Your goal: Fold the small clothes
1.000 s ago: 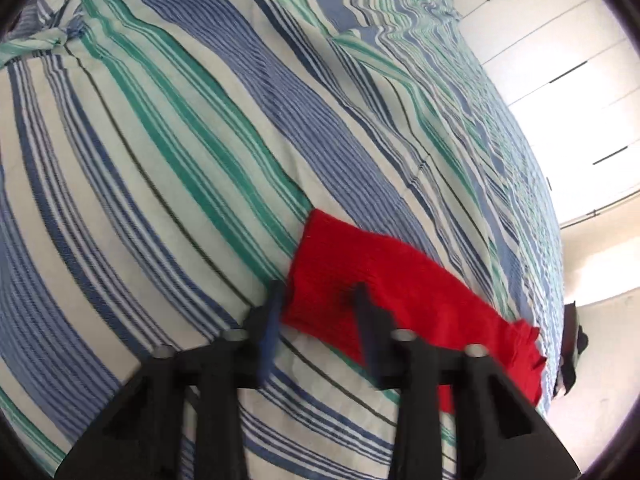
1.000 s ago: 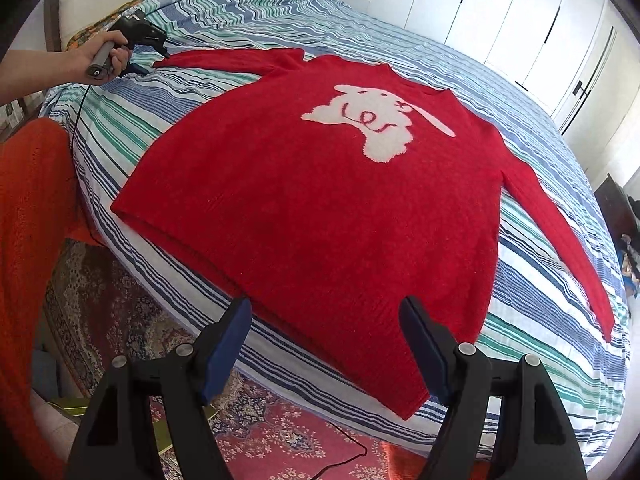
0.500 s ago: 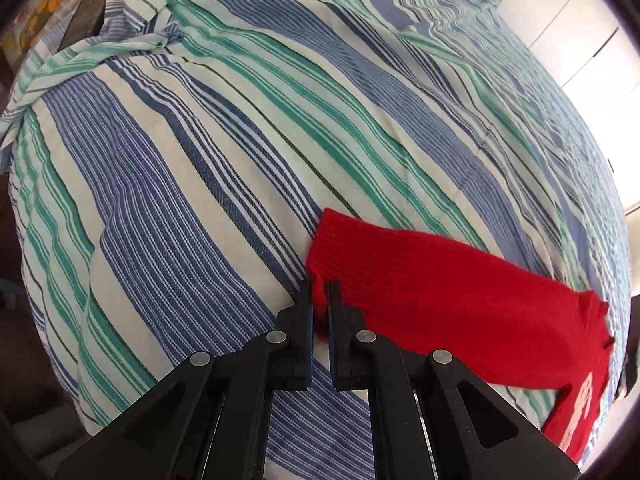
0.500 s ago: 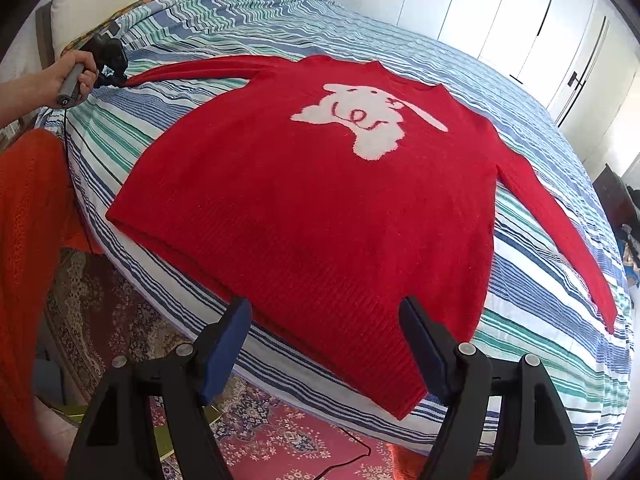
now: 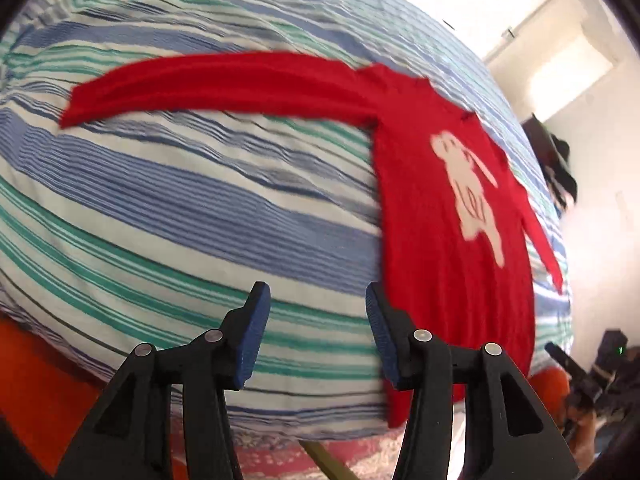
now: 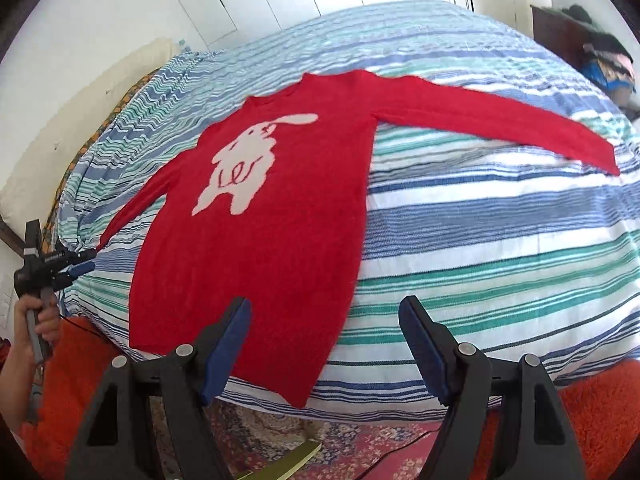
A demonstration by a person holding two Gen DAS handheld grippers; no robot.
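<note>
A red sweater (image 5: 440, 248) with a white animal figure lies flat, face up, on the striped bed cover (image 5: 160, 220). Both sleeves are stretched out to the sides. My left gripper (image 5: 316, 300) hovers over the bed's edge beside the sweater's side seam, well back from the sleeve (image 5: 220, 80). Its jaws are opening and hold nothing. My right gripper (image 6: 326, 312) is open and empty above the sweater's (image 6: 260, 240) hem corner. In the right wrist view the left gripper (image 6: 76, 264) shows at the far left, in a hand (image 6: 40, 320), near the sleeve's cuff.
The bed cover (image 6: 500, 240) falls away at the near edge to a patterned carpet (image 6: 360, 440) and orange fabric (image 6: 80, 380). A yellow-green book (image 6: 296, 456) lies on the floor. White wardrobe doors (image 6: 240, 0) stand behind the bed. A dark piece of furniture with clothes (image 6: 592, 56) is at the back right.
The left gripper was shut on the sleeve's cuff, then let go, opened and swung away towards the bed's edge. The right gripper rolled and shifted along the hem, still open.
</note>
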